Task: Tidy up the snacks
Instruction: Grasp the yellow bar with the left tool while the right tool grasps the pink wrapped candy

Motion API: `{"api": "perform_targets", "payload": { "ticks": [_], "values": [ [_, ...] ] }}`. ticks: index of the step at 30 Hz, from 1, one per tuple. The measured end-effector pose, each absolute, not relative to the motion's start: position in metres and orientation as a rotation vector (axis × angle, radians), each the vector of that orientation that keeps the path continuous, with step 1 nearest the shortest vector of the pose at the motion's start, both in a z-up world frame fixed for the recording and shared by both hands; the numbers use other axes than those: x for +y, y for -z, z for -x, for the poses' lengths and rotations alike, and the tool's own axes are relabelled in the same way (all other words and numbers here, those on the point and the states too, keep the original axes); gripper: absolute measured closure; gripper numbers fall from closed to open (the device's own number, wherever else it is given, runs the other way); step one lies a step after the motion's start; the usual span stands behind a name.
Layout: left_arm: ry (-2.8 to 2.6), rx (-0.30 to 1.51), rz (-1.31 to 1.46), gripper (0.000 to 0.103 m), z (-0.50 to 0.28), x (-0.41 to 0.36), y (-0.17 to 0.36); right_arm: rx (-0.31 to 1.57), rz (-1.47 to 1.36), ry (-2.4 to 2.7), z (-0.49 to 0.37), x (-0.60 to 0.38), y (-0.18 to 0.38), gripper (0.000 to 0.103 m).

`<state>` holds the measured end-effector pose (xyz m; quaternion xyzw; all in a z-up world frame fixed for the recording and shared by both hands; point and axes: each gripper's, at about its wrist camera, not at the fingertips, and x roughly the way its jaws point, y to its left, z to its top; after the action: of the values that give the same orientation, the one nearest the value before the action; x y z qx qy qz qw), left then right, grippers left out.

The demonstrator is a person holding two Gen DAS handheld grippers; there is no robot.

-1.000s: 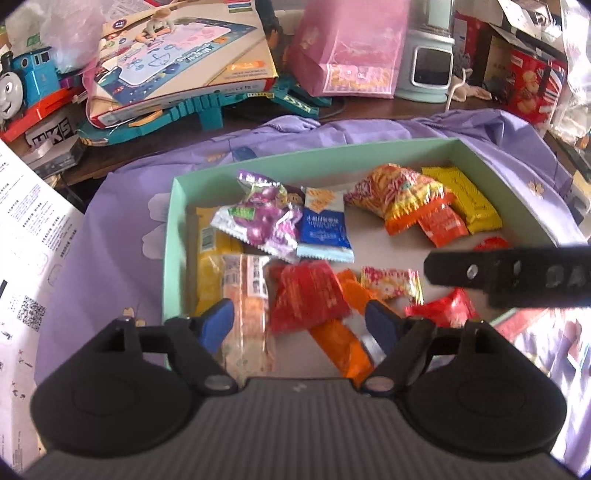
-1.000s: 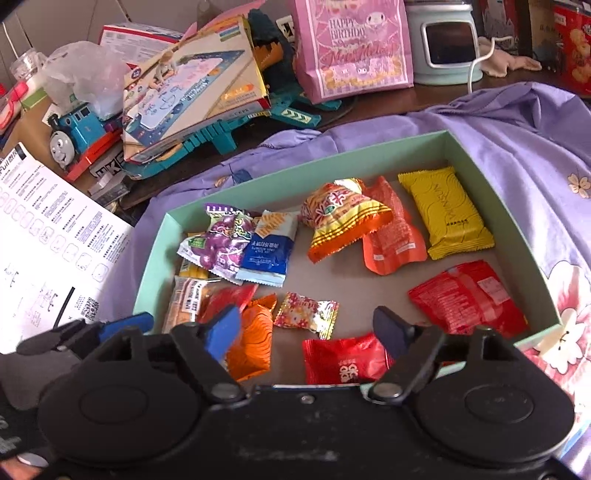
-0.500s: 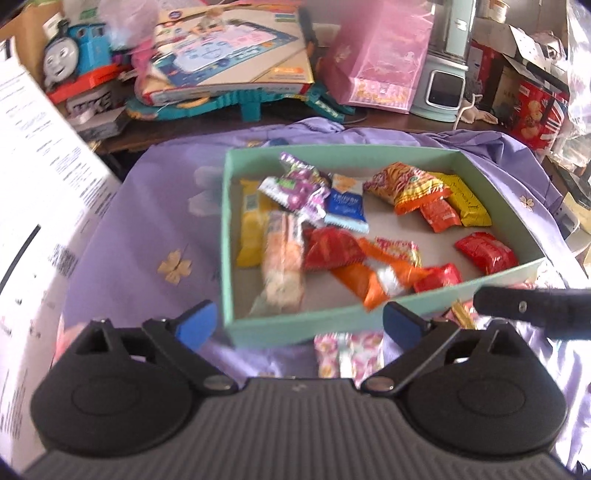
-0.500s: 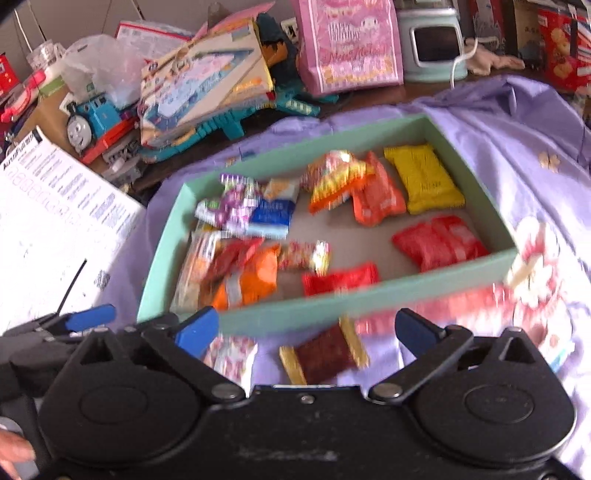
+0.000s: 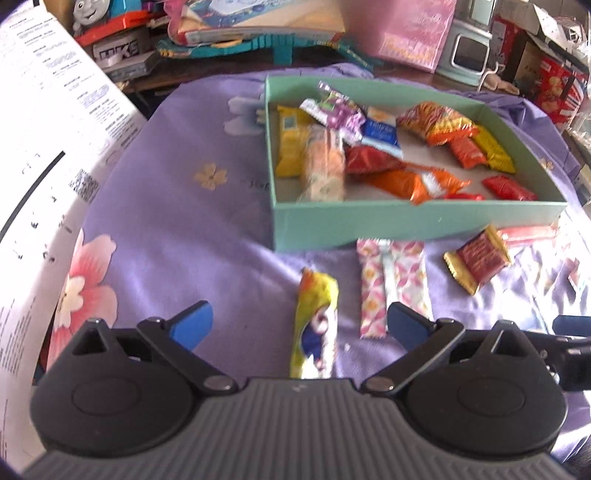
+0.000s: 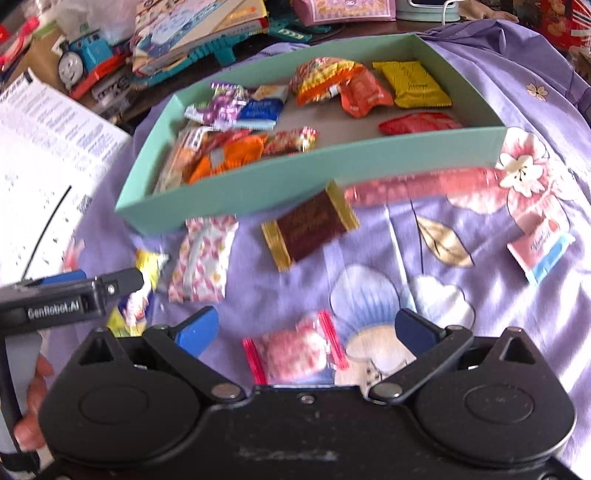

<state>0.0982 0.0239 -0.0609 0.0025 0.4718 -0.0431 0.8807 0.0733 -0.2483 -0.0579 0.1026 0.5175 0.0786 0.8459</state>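
A mint green box [image 5: 406, 225] [image 6: 236, 192] holds several wrapped snacks. Loose snacks lie on the purple cloth in front of it. My left gripper [image 5: 298, 320] hangs over a yellow-green packet [image 5: 317, 295]; its jaws are opening, the packet lies between them, and the pads do not touch it. My right gripper [image 6: 306, 328] is open above a clear pink candy bag with red edges [image 6: 295, 354]. A pink patterned packet [image 5: 391, 284] [image 6: 205, 258] and a maroon-and-gold packet [image 5: 478, 258] [image 6: 310, 229] lie near the box's front wall.
A long pink stick [image 6: 421, 186] and a pink-and-blue packet [image 6: 539, 247] lie on the cloth to the right. A large white printed sheet [image 5: 44, 147] rises at the left. A toy train [image 6: 85, 59], game boxes and a pink gift bag [image 5: 406, 29] crowd the back.
Both grippers have drawn back from above the box to the cloth in front of it, and both have opened wider. The loose snacks have come into view.
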Motion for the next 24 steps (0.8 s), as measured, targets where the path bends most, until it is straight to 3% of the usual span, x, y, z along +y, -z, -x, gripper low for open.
{"api": "perform_targets", "payload": {
  "ticks": [13, 18, 24],
  "values": [
    [0.090, 1.036, 0.016, 0.000, -0.092, 0.028, 0.082, 1.113, -0.167, -0.154, -0.057, -0.243, 0.068, 0.000],
    [0.107, 1.038, 0.027, 0.001, -0.092, 0.027, 0.086, 1.127, -0.138, -0.164, -0.058, -0.236, 0.073, 0.010],
    [0.118, 1.047, 0.038, 0.007, -0.094, 0.030, 0.092, 1.135, -0.063, -0.158, -0.058, -0.222, 0.078, 0.013]
  ]
}}
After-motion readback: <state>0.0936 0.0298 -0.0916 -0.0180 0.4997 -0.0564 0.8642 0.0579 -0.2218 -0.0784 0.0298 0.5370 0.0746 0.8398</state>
